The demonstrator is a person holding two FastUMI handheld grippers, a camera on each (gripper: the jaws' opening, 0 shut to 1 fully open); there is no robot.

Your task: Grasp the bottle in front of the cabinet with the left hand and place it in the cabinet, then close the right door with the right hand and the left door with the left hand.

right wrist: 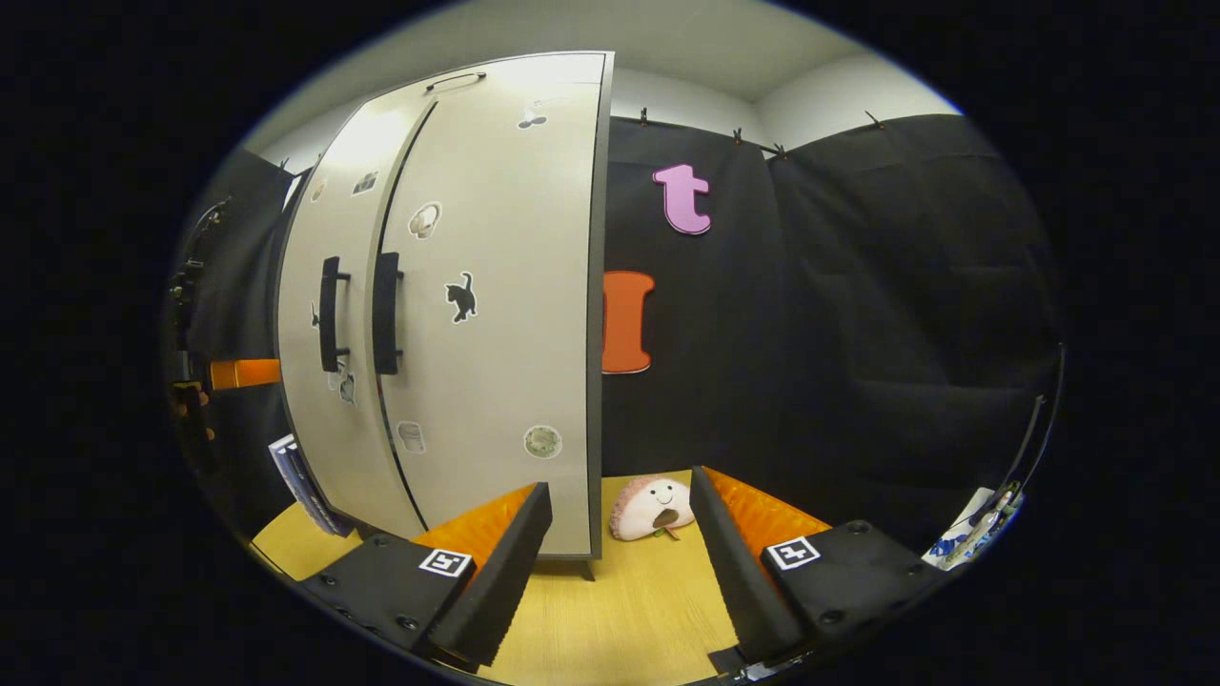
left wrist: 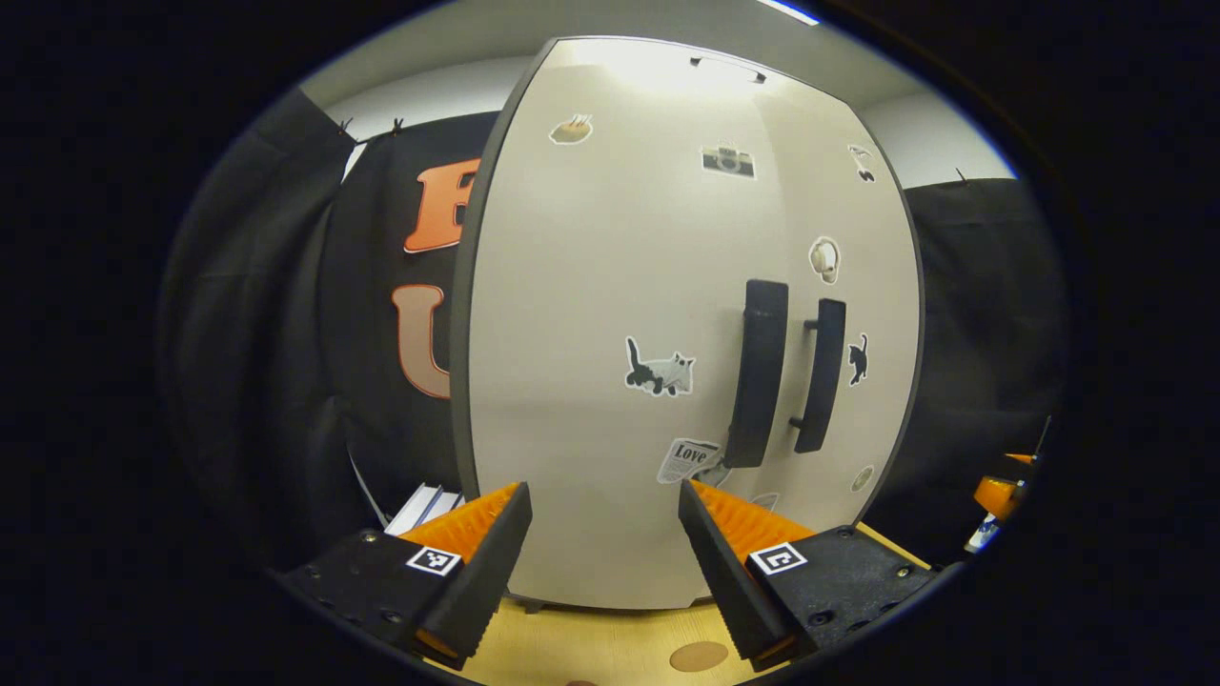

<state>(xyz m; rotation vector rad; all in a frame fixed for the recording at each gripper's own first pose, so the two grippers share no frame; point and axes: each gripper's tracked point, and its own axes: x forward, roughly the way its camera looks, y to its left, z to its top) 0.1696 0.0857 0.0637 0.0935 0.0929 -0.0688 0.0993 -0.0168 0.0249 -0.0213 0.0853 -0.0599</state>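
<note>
Both cabinet doors [left wrist: 667, 314] flat, smooth, closed; L gripper [left wrist: 602, 562], R gripper [right wrist: 620, 562] released.

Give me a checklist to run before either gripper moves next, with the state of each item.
1. Left door shut: ok, flush with its neighbour.
2. Right door shut: ok.
3. Bottle inside cabinet: cannot tell, doors hide it.
4. Left gripper open and off the handles: ok.
5. Right gripper open, holding nothing: ok.
6. Plush toy on the table beside the cabinet, apart from the right gripper: ok.
</note>
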